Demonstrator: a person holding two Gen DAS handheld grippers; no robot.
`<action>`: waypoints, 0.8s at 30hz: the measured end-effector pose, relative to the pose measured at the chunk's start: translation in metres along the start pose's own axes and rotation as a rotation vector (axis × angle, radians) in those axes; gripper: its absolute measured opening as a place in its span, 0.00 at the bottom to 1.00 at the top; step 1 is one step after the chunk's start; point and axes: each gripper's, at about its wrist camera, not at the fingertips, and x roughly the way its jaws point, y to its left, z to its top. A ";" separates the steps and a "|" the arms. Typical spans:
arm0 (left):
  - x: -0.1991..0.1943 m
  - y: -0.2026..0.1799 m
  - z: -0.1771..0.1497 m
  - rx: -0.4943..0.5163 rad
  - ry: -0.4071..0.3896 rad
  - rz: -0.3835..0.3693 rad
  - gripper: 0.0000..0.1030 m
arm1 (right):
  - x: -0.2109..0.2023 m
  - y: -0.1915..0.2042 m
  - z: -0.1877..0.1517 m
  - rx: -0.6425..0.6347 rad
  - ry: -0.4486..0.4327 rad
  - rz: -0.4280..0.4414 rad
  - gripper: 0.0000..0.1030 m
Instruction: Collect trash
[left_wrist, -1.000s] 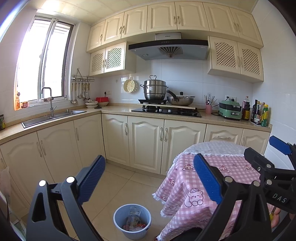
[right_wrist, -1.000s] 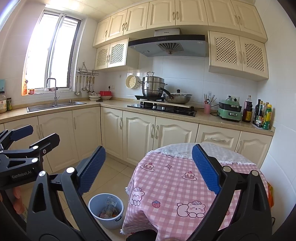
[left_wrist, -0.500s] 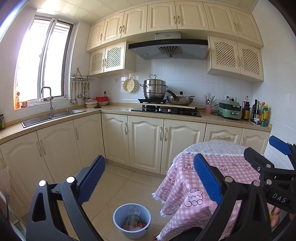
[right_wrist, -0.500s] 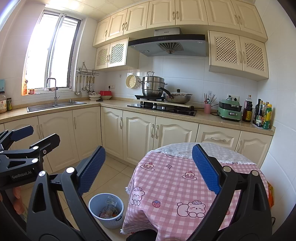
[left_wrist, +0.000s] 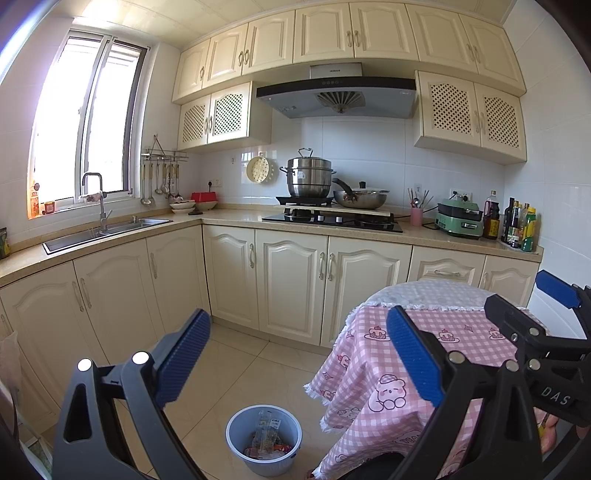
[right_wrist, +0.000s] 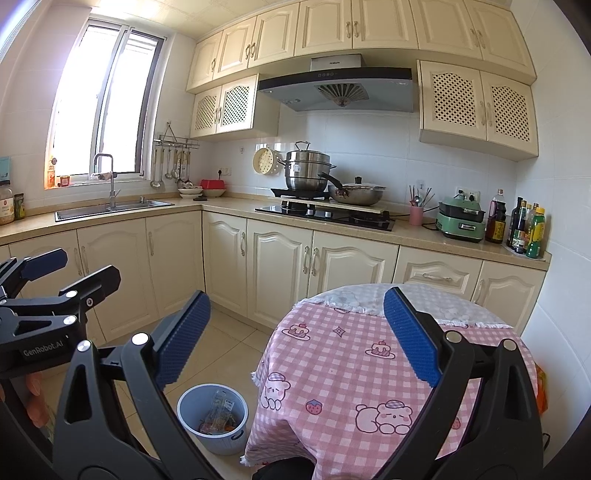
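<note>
A pale blue trash bin (left_wrist: 263, 439) stands on the tiled floor left of the round table; it holds wrappers. It also shows in the right wrist view (right_wrist: 212, 417). My left gripper (left_wrist: 299, 354) is open and empty, held high above the floor and bin. My right gripper (right_wrist: 297, 338) is open and empty, held above the near edge of the table with the pink checked cloth (right_wrist: 343, 354). Each gripper shows at the edge of the other's view. No loose trash shows on the table top.
Cream base cabinets (left_wrist: 291, 284) run along the back and left walls. The counter holds a sink (left_wrist: 103, 230), a hob with a steel pot (left_wrist: 308, 181) and wok, a green appliance (left_wrist: 460, 218) and bottles (left_wrist: 519, 229). Beige floor tiles lie between cabinets and table.
</note>
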 end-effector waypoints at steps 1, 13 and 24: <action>0.000 0.000 0.000 0.000 0.000 0.001 0.91 | 0.002 0.000 0.001 0.000 0.001 0.000 0.90; 0.002 0.000 0.000 0.002 0.004 0.000 0.91 | 0.003 0.000 0.001 -0.002 0.003 -0.001 0.91; 0.006 0.002 -0.002 0.006 0.013 0.000 0.91 | 0.005 0.000 0.000 -0.004 0.011 0.000 0.91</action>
